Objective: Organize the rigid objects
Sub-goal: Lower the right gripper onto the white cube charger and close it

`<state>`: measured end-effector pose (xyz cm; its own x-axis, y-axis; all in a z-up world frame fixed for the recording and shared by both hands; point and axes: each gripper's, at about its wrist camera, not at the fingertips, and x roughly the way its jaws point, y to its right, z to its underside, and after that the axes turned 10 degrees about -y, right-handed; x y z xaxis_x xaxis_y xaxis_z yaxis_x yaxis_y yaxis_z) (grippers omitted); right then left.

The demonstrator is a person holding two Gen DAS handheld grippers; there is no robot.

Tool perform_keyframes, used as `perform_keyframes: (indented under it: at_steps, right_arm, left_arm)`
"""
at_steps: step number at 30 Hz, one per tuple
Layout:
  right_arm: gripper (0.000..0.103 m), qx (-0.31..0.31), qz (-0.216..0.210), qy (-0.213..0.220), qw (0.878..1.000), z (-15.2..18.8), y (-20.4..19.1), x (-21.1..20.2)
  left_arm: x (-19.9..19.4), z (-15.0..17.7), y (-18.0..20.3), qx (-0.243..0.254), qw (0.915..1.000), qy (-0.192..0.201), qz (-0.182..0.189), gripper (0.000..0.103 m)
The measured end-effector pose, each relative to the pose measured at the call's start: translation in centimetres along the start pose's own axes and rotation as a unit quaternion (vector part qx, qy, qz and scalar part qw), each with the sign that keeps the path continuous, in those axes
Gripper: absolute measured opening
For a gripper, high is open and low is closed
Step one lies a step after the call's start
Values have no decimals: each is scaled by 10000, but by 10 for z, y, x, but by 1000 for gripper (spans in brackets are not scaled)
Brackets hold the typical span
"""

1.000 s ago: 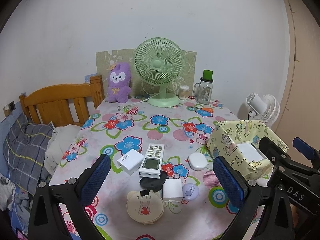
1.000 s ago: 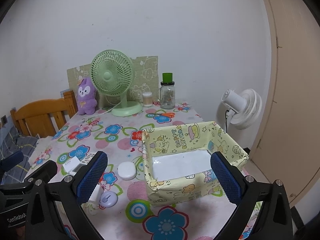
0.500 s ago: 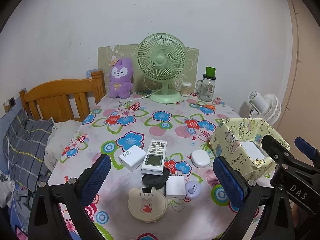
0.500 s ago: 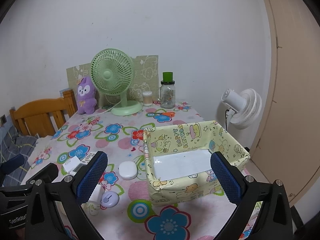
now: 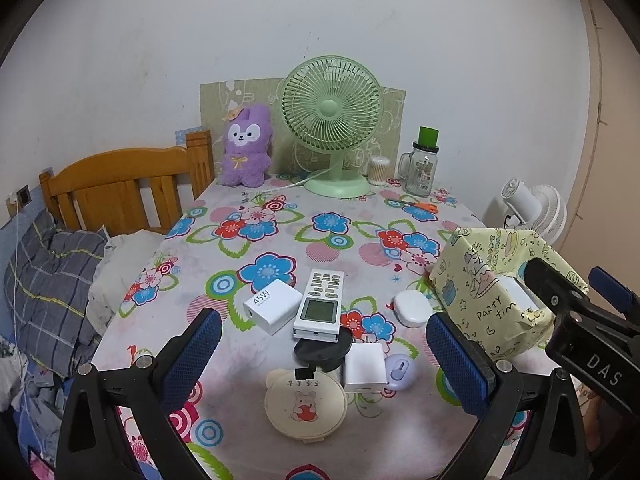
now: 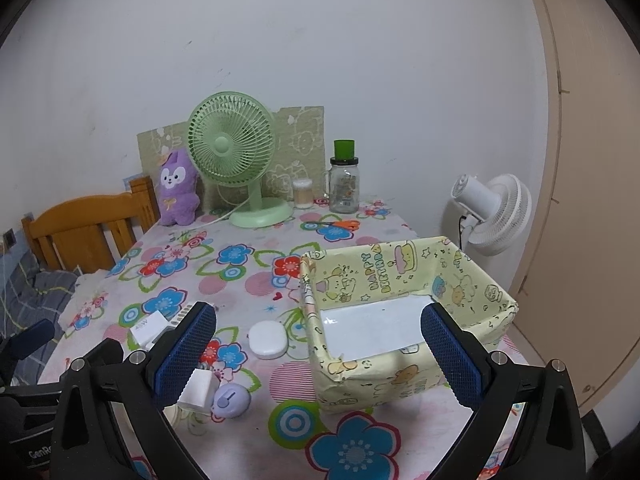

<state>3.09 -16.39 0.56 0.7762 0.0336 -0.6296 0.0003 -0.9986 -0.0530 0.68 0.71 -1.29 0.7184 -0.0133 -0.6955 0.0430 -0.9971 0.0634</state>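
Note:
On the flowered tablecloth lie a white 45W charger (image 5: 273, 306), a white remote (image 5: 320, 301), a black round disc (image 5: 323, 350), a small white cube adapter (image 5: 365, 367), a lilac round gadget (image 5: 399, 371), a cream bear-eared compact (image 5: 306, 405) and a white oval case (image 5: 412, 308). A yellow patterned box (image 6: 404, 320) stands open at the right, its white floor bare. My left gripper (image 5: 323, 364) hovers open above the cluster. My right gripper (image 6: 316, 354) is open over the box's near left corner, with the oval case (image 6: 268, 339) just left of it.
At the back stand a green desk fan (image 5: 332, 128), a purple plush rabbit (image 5: 245, 146), a glass jar with a green lid (image 5: 421, 166), a cotton-swab tub (image 5: 378, 171) and orange scissors (image 5: 419, 205). A wooden bed frame (image 5: 120, 188) lies left; a white fan (image 6: 494, 212) stands right.
Both grippers have pulled back and risen a little, so the table objects sit slightly lower and farther in view. Nothing on the table moved; both stay open.

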Motion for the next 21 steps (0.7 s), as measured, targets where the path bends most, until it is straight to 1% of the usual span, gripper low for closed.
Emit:
perform_keyframes:
  at_steps: [10, 17, 21]
  right_arm:
    - [95, -267, -116, -148, 9995, 7, -26, 12]
    - [93, -239, -251, -345, 9988, 14, -38, 24]
    - [93, -250, -327, -469, 9981, 22, -45, 32]
  left_arm:
    - [22, 7, -3, 143, 9995, -287, 12, 103]
    - [34, 16, -12, 93, 9990, -440, 17, 103]
    - [46, 23, -17, 76, 9980, -620, 41, 103]
